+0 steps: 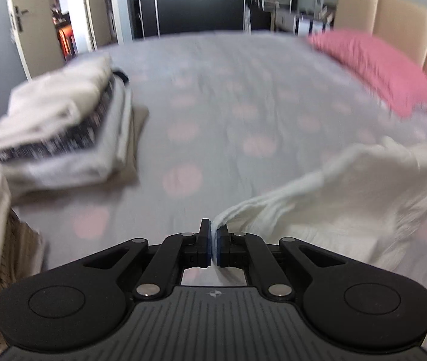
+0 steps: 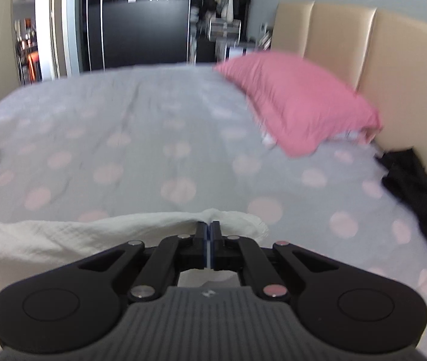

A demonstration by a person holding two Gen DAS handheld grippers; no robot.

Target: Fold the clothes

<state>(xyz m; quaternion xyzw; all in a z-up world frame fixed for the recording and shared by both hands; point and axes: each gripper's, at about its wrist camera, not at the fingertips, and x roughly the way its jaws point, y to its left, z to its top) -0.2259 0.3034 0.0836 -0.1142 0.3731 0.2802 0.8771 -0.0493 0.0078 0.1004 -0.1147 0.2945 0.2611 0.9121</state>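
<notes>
Pillow: you see a pink pillow [image 2: 300, 102] against the beige headboard [image 2: 394, 69].
Bed: grey sheet [image 2: 141, 132] with pale pink dots.
Beyond: dark wardrobe [image 2: 141, 21], open door [image 1: 22, 27].

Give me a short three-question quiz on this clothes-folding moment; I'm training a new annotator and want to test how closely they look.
1. True or false: both grippers are shut on the white garment.
2. Which lies against the headboard? A) pink pillow B) folded pile C) basket
3. In the left wrist view, on which side of the bed does the folded pile sit?

Key: 1 true: the left gripper and right gripper each pinch an edge. 2 A. 3 The left.
</notes>
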